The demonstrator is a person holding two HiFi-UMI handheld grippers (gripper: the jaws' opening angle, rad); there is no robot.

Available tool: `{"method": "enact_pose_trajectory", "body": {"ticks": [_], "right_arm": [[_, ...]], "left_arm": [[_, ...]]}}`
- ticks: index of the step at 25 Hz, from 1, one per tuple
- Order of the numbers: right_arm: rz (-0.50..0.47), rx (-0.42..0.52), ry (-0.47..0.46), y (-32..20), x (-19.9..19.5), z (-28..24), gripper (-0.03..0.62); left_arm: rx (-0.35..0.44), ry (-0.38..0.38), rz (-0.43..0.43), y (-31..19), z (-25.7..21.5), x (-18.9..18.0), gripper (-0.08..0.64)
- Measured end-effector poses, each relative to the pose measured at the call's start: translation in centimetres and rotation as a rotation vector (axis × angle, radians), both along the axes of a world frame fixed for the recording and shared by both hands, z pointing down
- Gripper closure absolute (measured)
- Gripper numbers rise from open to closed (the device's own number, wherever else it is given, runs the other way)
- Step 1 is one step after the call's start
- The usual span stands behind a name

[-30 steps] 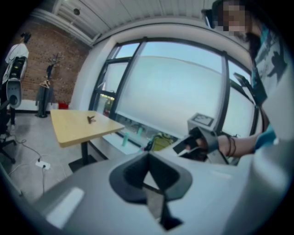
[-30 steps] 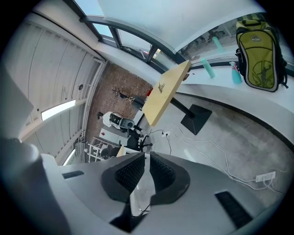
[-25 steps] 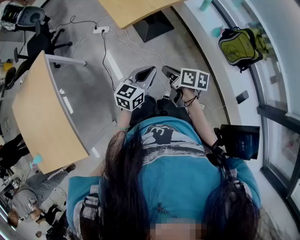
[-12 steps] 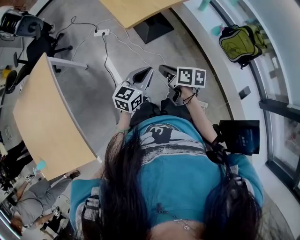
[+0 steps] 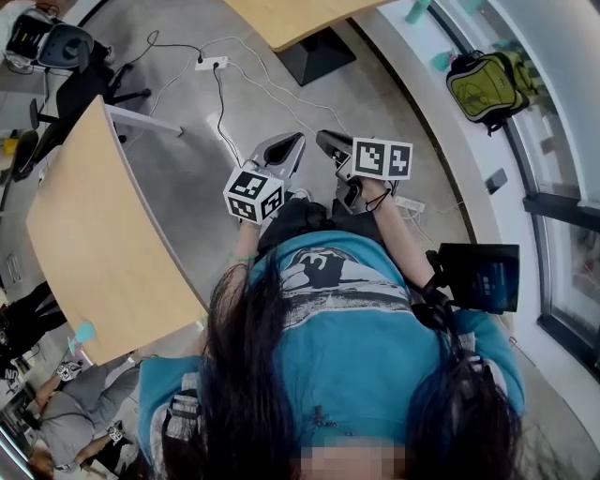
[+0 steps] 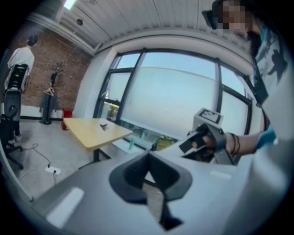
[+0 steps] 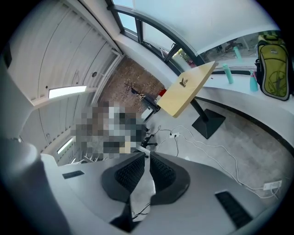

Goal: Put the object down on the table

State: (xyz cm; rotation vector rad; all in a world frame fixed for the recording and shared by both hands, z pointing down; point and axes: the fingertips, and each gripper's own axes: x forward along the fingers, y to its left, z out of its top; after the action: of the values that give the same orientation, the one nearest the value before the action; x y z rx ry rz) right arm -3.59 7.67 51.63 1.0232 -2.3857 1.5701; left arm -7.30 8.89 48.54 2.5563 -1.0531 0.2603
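Note:
In the head view my left gripper [image 5: 299, 141] and right gripper [image 5: 322, 141] are held side by side in front of the person's body, over the grey floor. Both are shut with nothing between the jaws. The left gripper view shows its dark pads [image 6: 138, 172] meeting at the tips, and the right gripper [image 6: 201, 137] in a hand beside it. In the right gripper view my right gripper [image 7: 147, 157] has its ribbed pads closed together. A light wooden table [image 6: 94, 131] ahead carries a small dark object [image 6: 104, 125]. That same table [image 7: 186, 91] appears in the right gripper view.
A second wooden table [image 5: 94, 234] stands at the left and another table [image 5: 300, 17] at the top. Cables and a power strip [image 5: 211, 63] lie on the floor. An office chair [image 5: 70, 56], a green backpack [image 5: 487, 84] and a curved window ledge border the area.
The floor and tables have slid through the head view as the person moves forward. Both grippers stay shut, side by side, and have shifted slightly up the frame.

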Motion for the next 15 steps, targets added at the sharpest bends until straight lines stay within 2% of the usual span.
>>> {"method": "enact_pose_trajectory", "body": {"ticks": [2, 6, 15], "right_arm": [[0.008, 0.009, 0.005, 0.4, -1.2, -0.1, 0.549], [0.019, 0.031, 0.03, 2.0, -6.4, -0.2, 0.549], [0.027, 0.028, 0.042, 2.0, -6.3, -0.2, 0.549]], "left_arm": [[0.001, 0.004, 0.0, 0.4, 0.2, -1.5, 0.557], [0.012, 0.02, 0.01, 1.9, 0.5, -7.0, 0.557], [0.003, 0.011, 0.019, 2.0, 0.6, -7.2, 0.557]]}}
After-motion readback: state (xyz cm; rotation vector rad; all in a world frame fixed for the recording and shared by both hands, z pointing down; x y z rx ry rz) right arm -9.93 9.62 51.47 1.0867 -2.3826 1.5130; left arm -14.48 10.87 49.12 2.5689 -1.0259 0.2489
